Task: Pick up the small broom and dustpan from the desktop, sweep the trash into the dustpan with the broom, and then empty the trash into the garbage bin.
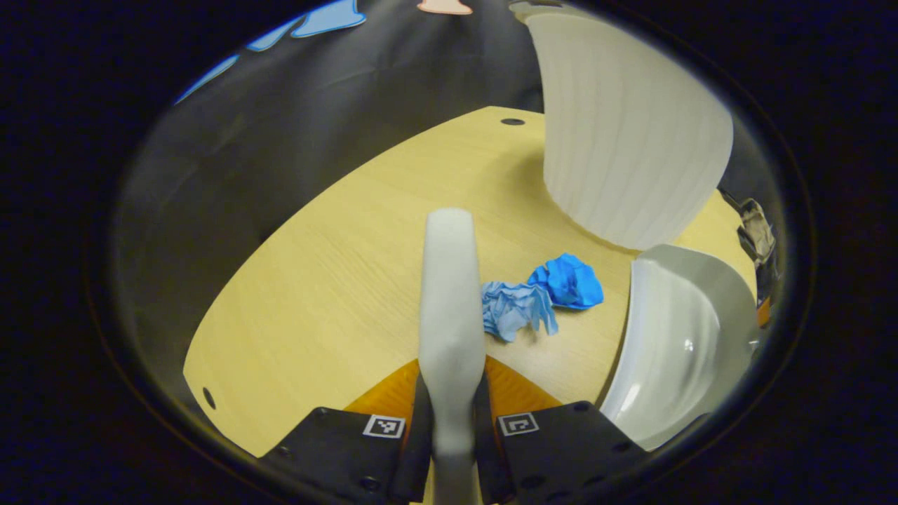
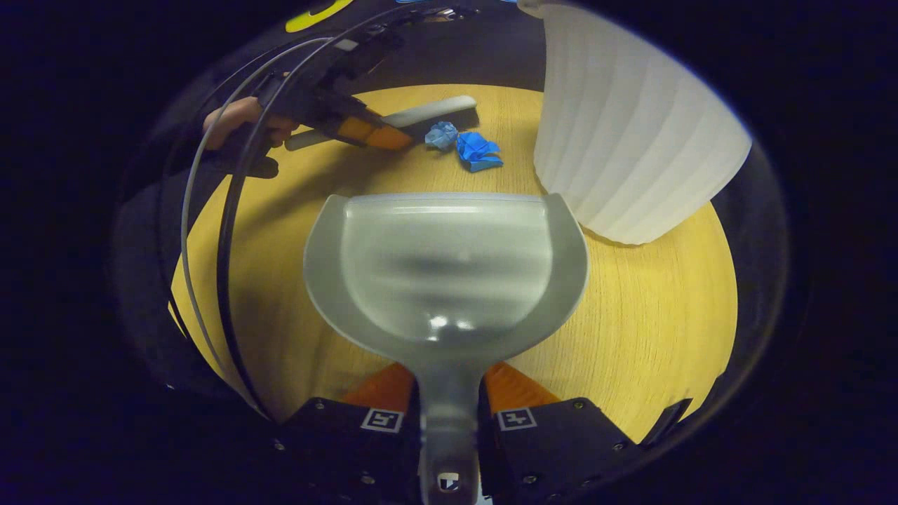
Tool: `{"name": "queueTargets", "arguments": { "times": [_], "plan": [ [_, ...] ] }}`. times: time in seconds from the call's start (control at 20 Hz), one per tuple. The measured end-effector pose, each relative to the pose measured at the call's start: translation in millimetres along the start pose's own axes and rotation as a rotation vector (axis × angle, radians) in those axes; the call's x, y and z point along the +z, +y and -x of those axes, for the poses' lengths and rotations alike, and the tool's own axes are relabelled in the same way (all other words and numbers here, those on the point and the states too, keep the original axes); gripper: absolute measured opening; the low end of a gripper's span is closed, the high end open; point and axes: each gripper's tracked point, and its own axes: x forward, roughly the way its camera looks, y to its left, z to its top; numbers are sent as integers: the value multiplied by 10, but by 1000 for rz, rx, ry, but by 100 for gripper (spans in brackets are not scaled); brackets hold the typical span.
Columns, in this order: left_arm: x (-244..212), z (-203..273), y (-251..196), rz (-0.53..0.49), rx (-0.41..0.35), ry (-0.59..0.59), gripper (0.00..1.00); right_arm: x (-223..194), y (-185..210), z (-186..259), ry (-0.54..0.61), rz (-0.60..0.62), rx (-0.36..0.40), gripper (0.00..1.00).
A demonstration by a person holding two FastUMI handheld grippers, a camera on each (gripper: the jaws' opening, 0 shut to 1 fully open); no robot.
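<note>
Sweeping setup: left gripper (image 1: 452,428) jaws are clamping the broom (image 1: 449,294); right gripper (image 2: 449,421) jaws are clamping the dustpan (image 2: 445,270) handle.
Trash: two blue paper balls (image 1: 540,294) are lying on the worktop (image 1: 337,280), just right of the broom, between it and the dustpan mouth.
Bin (image 2: 631,133): is standing beyond, near the trash.

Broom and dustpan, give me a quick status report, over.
Left gripper shut on broom; right gripper shut on dustpan. Two blue paper wads on the desk between them, unswept. Bin beside the wads, not blocking.

Likely a recording booth: black cloth wall (image 1: 231,161) behind wooden desktop (image 1: 337,280).
</note>
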Motion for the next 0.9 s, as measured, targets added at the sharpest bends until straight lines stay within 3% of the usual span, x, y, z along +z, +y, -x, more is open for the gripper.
{"name": "queueTargets", "arguments": {
  "times": [0.25, 0.4, 0.9],
  "plan": [
    [160, 92, -236, -142, -131, 10, 34, -3, -4, 5, -8, -11, 12, 34],
    [104, 289, -308, -151, -190, 19, 34, -1, -9, 18, -15, -19, 19, 34],
    [-45, 565, -1163, -178, -303, 27, 34, 142, -13, 86, -33, 4, -8, 34]
  ]
}}
